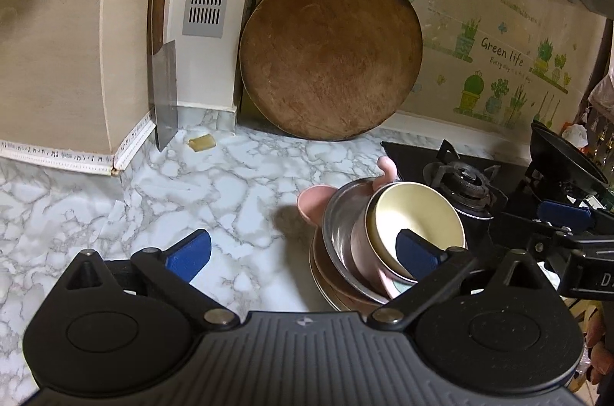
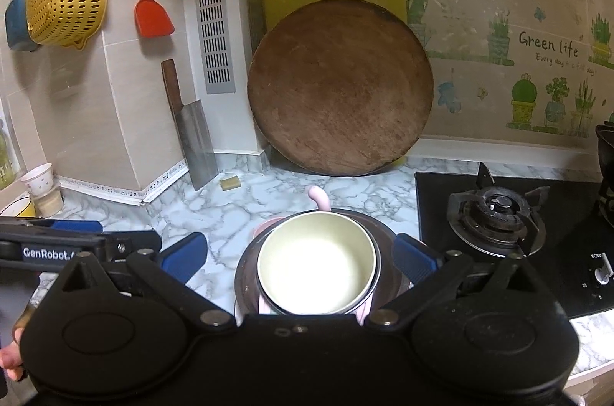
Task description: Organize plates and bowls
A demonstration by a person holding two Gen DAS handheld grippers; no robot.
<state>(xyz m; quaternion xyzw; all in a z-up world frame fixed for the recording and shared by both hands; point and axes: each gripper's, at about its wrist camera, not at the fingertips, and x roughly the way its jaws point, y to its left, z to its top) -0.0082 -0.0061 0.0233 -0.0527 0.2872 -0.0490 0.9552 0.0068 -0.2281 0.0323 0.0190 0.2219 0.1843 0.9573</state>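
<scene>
ok, both grippers, left and right, wide and empty; centre right over cream bowl, grip rim squarely before lifting.

The left gripper is wide open. Its two blue fingers sit far apart, one on the left and one on the right. It points forward and a bit down. Nothing is between its fingers.

The right gripper is wide open too. Its blue fingers stand well apart, one on each side. It points forward and down.

The two grippers are side by side, close together. In the left wrist view the right gripper shows at the far right edge. In the right wrist view the left gripper shows at the left edge. A bit of a hand peeks in low on the left there.
</scene>
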